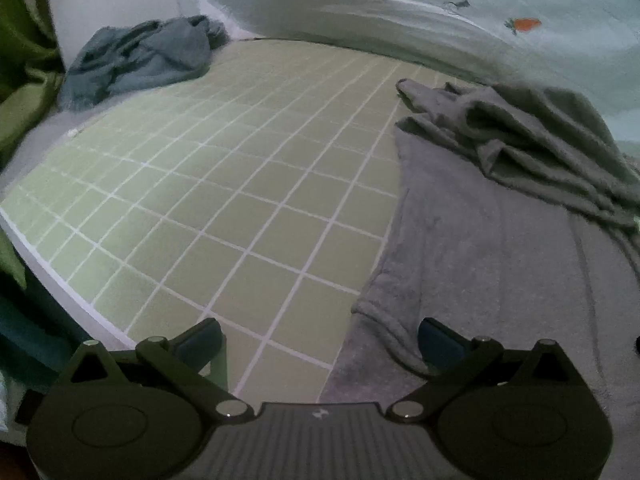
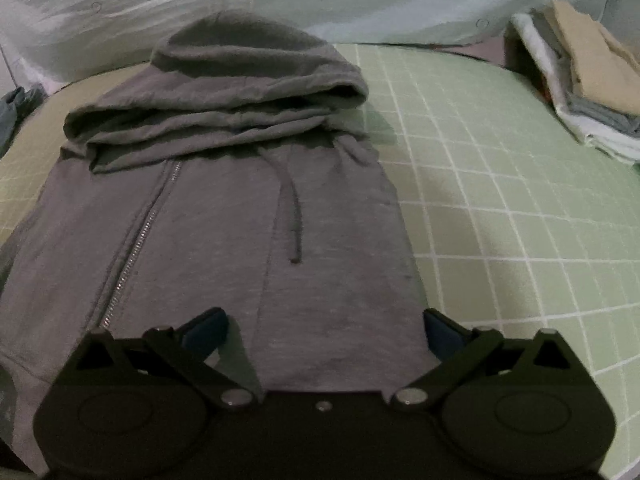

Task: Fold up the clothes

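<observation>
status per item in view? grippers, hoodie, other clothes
left gripper: open, holding nothing, at the hoodie's edge
right gripper: open, holding nothing, over the hoodie's hem
grey hoodie: flat on the grid mat, zipped, sides folded in, hood bunched
blue-grey garment: crumpled, unfolded
stack of clothes: folded, piled at the mat's edge

no readable text, labels or numbers

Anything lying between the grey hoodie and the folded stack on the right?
No. In the right wrist view only bare green checked sheet separates the grey hoodie from the folded stack.
</observation>
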The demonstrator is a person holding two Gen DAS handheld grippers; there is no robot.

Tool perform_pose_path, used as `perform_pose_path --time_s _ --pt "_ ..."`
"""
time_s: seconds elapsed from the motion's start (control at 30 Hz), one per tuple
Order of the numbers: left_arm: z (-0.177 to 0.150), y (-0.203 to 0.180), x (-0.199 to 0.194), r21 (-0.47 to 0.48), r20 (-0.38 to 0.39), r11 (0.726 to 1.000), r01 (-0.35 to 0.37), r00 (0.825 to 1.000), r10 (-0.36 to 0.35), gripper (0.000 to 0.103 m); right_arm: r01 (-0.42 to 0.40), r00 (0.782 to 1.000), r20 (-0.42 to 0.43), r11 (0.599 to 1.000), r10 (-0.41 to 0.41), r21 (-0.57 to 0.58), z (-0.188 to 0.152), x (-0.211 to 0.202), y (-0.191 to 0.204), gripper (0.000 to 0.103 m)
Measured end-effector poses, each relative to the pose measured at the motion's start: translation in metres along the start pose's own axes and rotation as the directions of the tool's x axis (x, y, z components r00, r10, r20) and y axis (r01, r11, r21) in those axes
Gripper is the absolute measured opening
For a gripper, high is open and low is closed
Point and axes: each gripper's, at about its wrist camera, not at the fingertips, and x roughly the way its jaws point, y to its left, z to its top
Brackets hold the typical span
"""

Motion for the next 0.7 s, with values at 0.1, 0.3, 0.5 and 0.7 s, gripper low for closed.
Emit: perform_pose_path --time_s 0.1,0.3,0.5,0.7 --pt "-0.002 -0.002 0.0 0.011 0.013 1.0 -0.004 1.0 0.004 0.103 -0.018 1.0 0.003 1.0 0.017 0.025 0.0 0.003 -0.004 0.103" --pt "0.0 -0.006 0.001 -0.002 -0.002 1.0 -0.009 1.0 0.009 0.102 -0.026 0.998 -0.052 0.999 0.027 0.032 0.005 0.005 -0.002 0.103" --pt "0.005 -0.016 -0.001 0.015 -0.029 0.998 0.068 0.997 -0.067 0.097 -0.081 0.993 -0.087 0.996 0.079 -0.022 0.004 0.001 0.003 0.098" --pt "0.006 -0.051 -0.001 0.115 -0.053 0.987 0.109 0.993 -0.103 0.092 -0.12 0.989 -0.094 0.991 0.114 -0.058 0.007 -0.003 0.007 0.081"
